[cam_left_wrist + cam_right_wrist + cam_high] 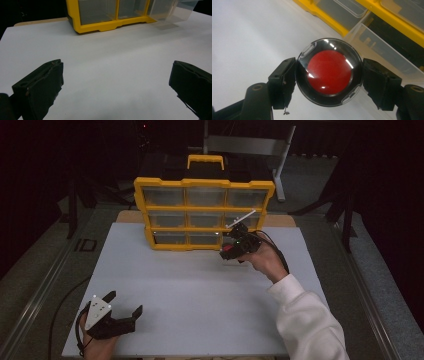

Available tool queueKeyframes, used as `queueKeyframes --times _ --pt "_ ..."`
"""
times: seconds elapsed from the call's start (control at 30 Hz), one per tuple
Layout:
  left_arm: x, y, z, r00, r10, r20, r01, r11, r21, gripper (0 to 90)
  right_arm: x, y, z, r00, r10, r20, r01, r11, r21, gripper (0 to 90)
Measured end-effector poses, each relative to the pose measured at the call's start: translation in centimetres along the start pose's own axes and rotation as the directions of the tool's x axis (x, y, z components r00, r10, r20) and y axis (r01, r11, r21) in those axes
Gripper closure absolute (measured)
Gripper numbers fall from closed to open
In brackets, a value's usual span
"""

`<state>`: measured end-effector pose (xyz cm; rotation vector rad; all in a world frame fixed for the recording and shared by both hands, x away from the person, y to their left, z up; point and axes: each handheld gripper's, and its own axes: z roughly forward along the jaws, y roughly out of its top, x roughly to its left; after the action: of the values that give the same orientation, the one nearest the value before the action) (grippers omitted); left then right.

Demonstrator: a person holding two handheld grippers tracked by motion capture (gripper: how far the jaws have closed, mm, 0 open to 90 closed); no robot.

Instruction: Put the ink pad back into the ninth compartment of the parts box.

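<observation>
Two grippers: the right gripper [329,75] pinches a round red-centred case [329,72], the left gripper [116,86] spread wide.

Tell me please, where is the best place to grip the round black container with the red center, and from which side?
Grip the round container on its outer rim, at two opposite points across its full width, as the right tool does now. The curved wall gives each pad a firm contact, and the flat clear lid stays free. Probably come edge-on, from the side away from the open clear drawer of the yellow organizer.

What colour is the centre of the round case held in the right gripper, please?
Red, inside the round case's black rim; clearest in the right gripper view.
</observation>
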<state>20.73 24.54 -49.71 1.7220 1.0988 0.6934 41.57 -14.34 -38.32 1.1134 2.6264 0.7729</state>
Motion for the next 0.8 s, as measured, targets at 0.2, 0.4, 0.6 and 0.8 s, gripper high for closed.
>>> queueKeyframes --times 0.2,0.4,0.6,0.8 --pt "0.0 0.0 0.0 1.0000 -0.001 0.000 0.001 1.0000 -0.001 0.0 -0.4 0.0 0.1 0.9999 0.011 0.013 -0.011 1.000 0.003 29.7" --pt "0.0 0.0 0.0 1.0000 -0.002 0.000 0.002 1.0000 -0.001 0.0 -0.9 0.0 0.1 0.9992 0.026 0.029 -0.027 1.000 0.003 29.7" --pt "0.0 0.0 0.0 1.0000 -0.001 -0.001 0.001 1.0000 0.000 0.0 -1.4 0.1 0.0 0.9982 0.037 0.046 -0.038 0.999 0.003 29.7" --pt "0.1 0.0 0.0 1.0000 -0.001 -0.001 0.001 1.0000 0.001 0.0 -1.9 0.0 0.1 0.9967 0.055 0.059 -0.055 0.998 0.003 29.7"
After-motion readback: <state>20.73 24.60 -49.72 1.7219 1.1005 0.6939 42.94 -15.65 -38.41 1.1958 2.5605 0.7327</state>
